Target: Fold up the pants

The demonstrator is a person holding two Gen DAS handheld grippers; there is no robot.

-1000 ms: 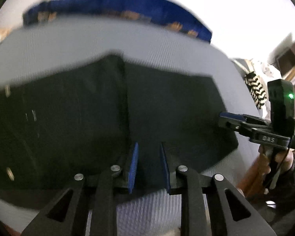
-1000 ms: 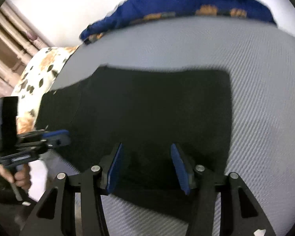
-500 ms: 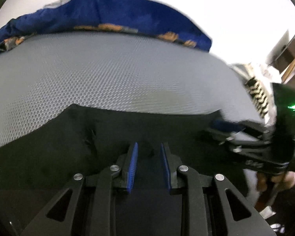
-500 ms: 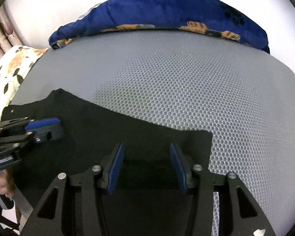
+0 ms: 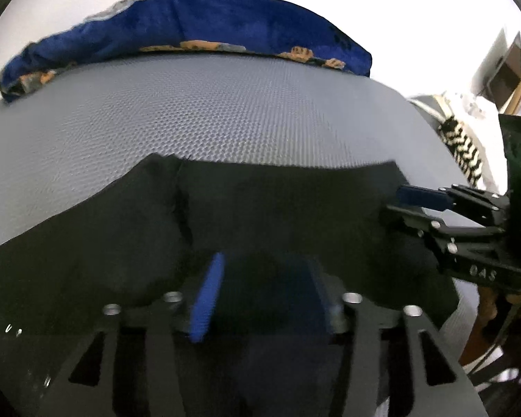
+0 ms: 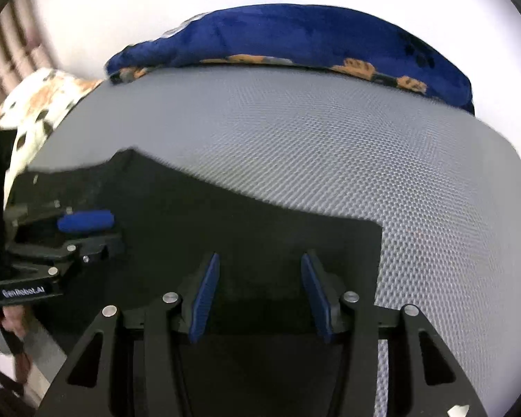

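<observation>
Black pants [image 5: 267, 208] lie flat on the grey mesh mattress [image 5: 225, 111], near its front edge; they also show in the right wrist view [image 6: 260, 222]. My left gripper [image 5: 264, 292] is open, its blue pads apart over the cloth near the crotch seam. My right gripper [image 6: 260, 295] is open over the pants near their right edge. Each gripper shows in the other's view, the right one [image 5: 434, 208] at the pants' right side, the left one [image 6: 83, 232] at the left side.
A blue pillow [image 5: 191, 41] with orange prints lies along the far edge of the mattress. A spotted cloth [image 6: 41, 104] lies at the far left. A black-and-white striped item [image 5: 462, 146] and wooden furniture stand to the right.
Both grippers moved toward the front edge and lower, so the pants now fill the lower frames. My left gripper's fingers have spread wider. The right fingers stay open.
</observation>
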